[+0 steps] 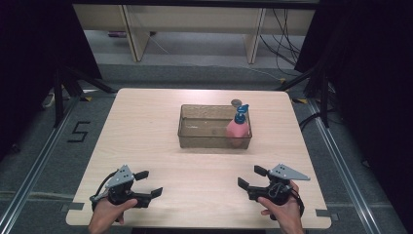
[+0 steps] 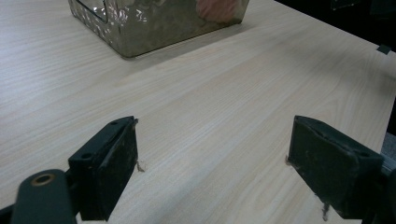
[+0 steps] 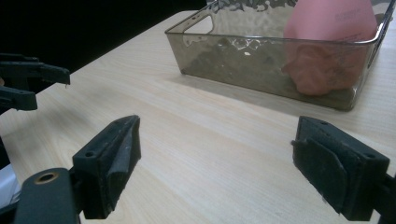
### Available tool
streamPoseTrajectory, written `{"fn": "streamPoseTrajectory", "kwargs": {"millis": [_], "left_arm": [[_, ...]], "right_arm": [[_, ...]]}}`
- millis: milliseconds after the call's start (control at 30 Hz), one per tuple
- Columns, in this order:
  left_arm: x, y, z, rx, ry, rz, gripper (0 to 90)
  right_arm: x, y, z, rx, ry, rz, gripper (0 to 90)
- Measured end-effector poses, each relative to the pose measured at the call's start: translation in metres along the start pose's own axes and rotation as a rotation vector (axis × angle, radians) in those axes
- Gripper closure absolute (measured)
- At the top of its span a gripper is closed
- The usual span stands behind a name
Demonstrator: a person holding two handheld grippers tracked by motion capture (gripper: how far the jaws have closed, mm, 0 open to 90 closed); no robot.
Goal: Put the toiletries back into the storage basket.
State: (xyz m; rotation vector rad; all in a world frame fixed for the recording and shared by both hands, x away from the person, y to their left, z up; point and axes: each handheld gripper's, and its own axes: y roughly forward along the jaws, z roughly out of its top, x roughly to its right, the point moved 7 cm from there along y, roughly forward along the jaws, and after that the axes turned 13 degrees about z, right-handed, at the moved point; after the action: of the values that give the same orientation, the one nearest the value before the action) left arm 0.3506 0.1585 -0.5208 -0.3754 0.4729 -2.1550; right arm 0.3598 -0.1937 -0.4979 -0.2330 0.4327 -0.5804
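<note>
On the pale wood table (image 1: 146,126) — dark curtains around — both grippers' jaws stand apart, holding nothing.

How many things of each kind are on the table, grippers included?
Clear plastic bins: 1, the bin
Pink pump bottles with a blue top: 1, the bottle, standing in the bin's right end
Small dark round things behind the bin: 1, the round thing, too small to tell what it is
Handheld grippers: 2, the left gripper and the right gripper, both open and empty
Total: 5
</note>
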Motion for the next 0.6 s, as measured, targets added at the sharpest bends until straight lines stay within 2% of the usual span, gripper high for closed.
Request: {"fn": "streamPoseTrajectory", "kwargs": {"millis": [33,67,200,233,267,300,333,467,533,567,600], "left_arm": [[0.000,0.000,0.000,0.002,-0.003,0.000,15.3],[0.000,0.000,0.000,0.003,-0.004,0.000,15.2],[0.000,0.001,0.000,0.004,-0.001,-0.007,15.2],[0.001,0.001,0.000,0.000,0.001,-0.011,15.1],[0.001,0.001,-0.001,-0.011,0.015,-0.010,15.1],[0.002,0.001,-0.001,-0.009,0.013,-0.014,15.1],[0.002,0.001,-0.002,-0.014,0.019,-0.012,15.1],[0.002,0.002,-0.002,-0.012,0.019,-0.013,15.1],[0.002,0.002,-0.002,-0.009,0.016,-0.017,15.0],[0.002,0.002,-0.002,-0.010,0.016,-0.017,15.0],[0.002,0.002,-0.002,-0.010,0.022,-0.019,15.0]], "right_arm": [[-0.003,0.001,0.000,0.015,0.029,0.015,16.2],[-0.002,-0.001,-0.002,-0.005,0.014,0.003,16.1],[-0.003,-0.002,-0.004,0.006,0.002,0.015,15.7],[-0.006,-0.003,-0.005,0.000,0.033,0.023,15.7],[-0.006,-0.003,-0.006,0.002,0.020,0.027,15.6],[-0.004,-0.003,-0.007,-0.004,0.014,0.009,15.6],[-0.007,-0.005,-0.007,0.002,0.022,0.024,15.6],[-0.006,-0.007,-0.010,-0.007,0.016,0.019,15.5],[-0.009,-0.007,-0.013,-0.013,0.042,0.025,15.5],[-0.007,-0.009,-0.014,-0.023,0.014,0.022,15.5],[-0.008,-0.009,-0.015,-0.023,0.021,0.031,15.5]]}}
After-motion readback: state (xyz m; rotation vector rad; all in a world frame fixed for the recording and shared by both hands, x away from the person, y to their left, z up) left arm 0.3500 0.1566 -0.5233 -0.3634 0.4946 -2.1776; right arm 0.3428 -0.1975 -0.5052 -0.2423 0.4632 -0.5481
